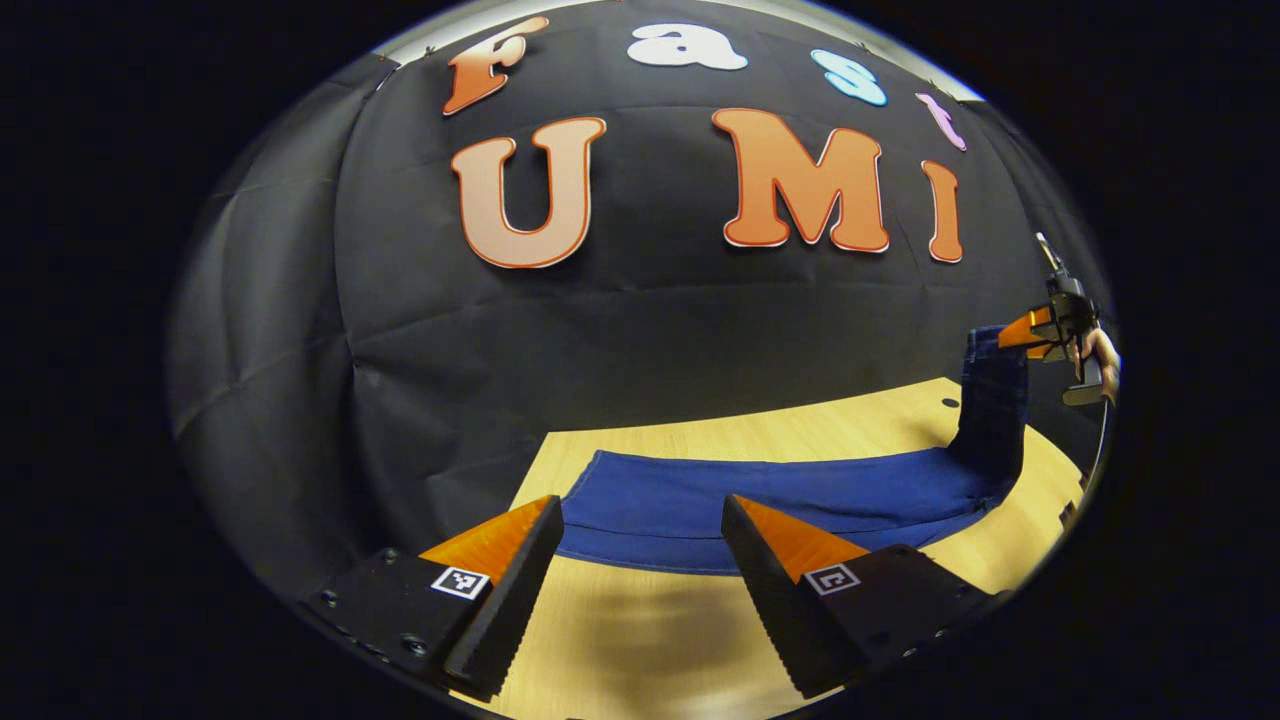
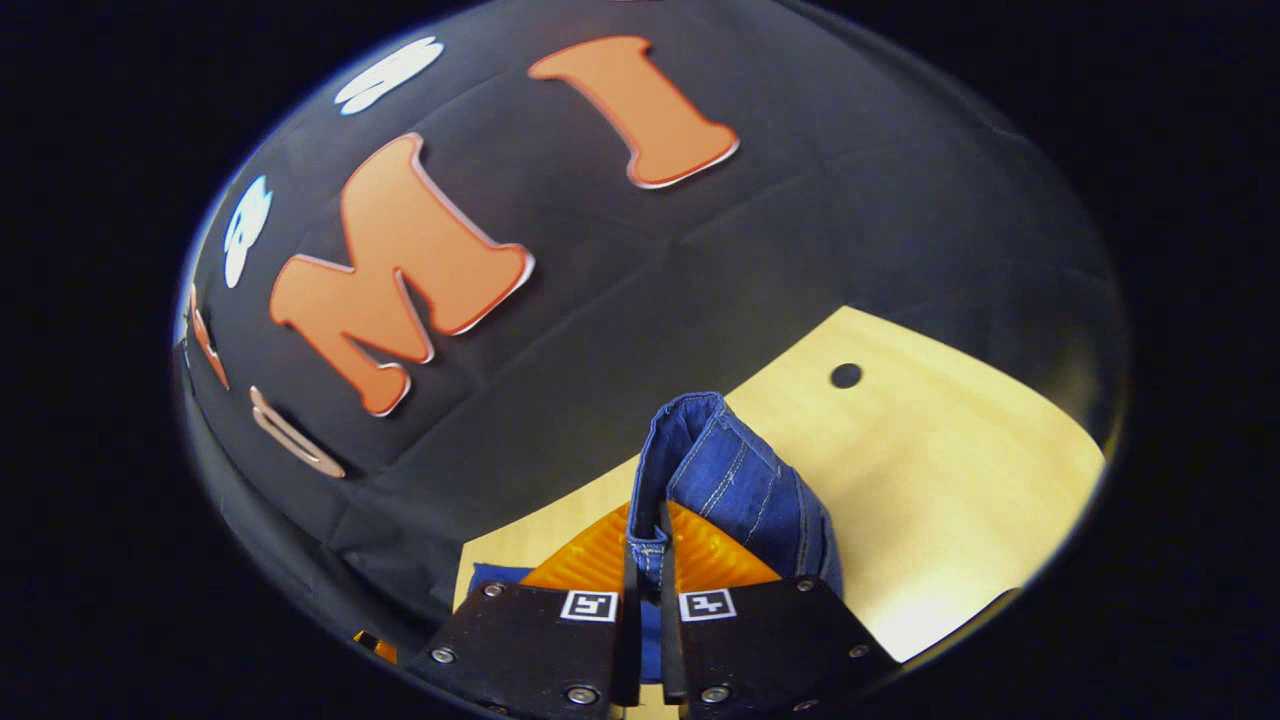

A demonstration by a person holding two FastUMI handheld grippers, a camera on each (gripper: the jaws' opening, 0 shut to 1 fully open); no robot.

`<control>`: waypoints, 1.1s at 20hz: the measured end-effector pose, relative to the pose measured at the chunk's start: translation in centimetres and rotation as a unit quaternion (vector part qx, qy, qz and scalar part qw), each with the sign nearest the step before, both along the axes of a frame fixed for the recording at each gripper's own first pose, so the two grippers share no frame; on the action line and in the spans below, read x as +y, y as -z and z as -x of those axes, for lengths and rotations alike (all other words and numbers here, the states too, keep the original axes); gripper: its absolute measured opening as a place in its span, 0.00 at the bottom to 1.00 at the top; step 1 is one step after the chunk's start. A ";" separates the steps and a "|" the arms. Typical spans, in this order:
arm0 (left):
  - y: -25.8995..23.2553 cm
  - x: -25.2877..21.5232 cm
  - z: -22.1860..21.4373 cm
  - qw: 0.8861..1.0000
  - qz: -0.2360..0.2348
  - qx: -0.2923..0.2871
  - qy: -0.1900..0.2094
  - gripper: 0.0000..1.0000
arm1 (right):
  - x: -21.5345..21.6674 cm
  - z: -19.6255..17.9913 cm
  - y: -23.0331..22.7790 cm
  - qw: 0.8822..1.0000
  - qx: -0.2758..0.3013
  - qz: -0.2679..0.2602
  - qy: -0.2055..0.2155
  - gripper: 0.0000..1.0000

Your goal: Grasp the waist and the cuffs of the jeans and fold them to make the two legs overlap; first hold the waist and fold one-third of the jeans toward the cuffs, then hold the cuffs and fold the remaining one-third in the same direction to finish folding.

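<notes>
Left gripper view, nearest first: left gripper (image 1: 640, 530) low over the tabletop (image 1: 640, 640), jaws spread wide with nothing between them, bare pale wood and a soft shadow showing through the gap. Just beyond the fingertips, the jeans (image 1: 760, 500) lying flat across the tabletop as a long blue band, near edge curving past both fingers. Farther along to the right, one end of the denim lifted off the wood and rising upright into the right gripper (image 1: 1040, 335), gripped there and held up by a hand (image 1: 1100, 355) at the edge of the picture. A small dark hole (image 1: 950, 403) in the tabletop just left of the raised end. Behind all of it, the booth's black cloth wall (image 1: 640, 330).

Right gripper view, nearest first: right gripper (image 2: 647, 545) with jaws closed almost together, pinching a seamed edge of the jeans (image 2: 730, 480) between them. Denim bunched and standing up just past the fingertips, pale stitching visible along its folds. A strip of blue also seen low on the left beside the finger, lying on the wood. Beyond the bunch, open tabletop (image 2: 930, 480) with the small dark hole (image 2: 845, 376) well apart from the cloth. Black cloth wall (image 2: 800, 220) at the back. Which end of the jeans is gripped, waist or cuffs: cannot tell.
</notes>
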State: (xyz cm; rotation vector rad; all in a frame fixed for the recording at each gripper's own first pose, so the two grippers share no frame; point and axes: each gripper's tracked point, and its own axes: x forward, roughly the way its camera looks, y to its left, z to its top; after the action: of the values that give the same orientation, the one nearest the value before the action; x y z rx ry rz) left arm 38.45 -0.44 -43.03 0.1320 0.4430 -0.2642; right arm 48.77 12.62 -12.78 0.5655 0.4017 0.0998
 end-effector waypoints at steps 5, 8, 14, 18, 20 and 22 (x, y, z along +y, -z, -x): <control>0.3 3.0 -0.2 1.000 0.004 0.007 -0.002 0.98 | 11.8 -1.6 2.5 0.997 0.011 0.022 -0.067 0.08; 0.7 4.6 -0.8 1.000 0.001 0.009 -0.007 0.98 | 17.3 -1.8 5.7 0.993 0.030 0.041 -0.104 0.08; 2.1 6.9 -1.5 1.000 0.003 0.023 -0.018 0.98 | 25.1 -0.9 13.8 0.977 0.077 0.117 -0.161 0.08; 3.6 7.1 -2.1 0.999 0.014 0.042 -0.021 0.98 | 26.4 0.1 18.8 0.967 0.118 0.133 -0.180 0.08; 4.1 7.1 -2.2 0.998 0.020 0.053 -0.021 0.98 | 26.5 0.3 20.2 0.964 0.128 0.147 -0.180 0.08; 4.7 6.7 -2.6 0.998 0.022 0.060 -0.025 1.00 | 26.2 0.4 20.3 0.964 0.121 0.160 -0.176 0.17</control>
State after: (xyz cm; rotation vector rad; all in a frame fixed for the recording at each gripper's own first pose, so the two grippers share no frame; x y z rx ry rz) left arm 41.00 6.23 -47.75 0.0624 0.5593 -0.2341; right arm 48.40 38.83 -33.05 0.1814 0.7399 0.3027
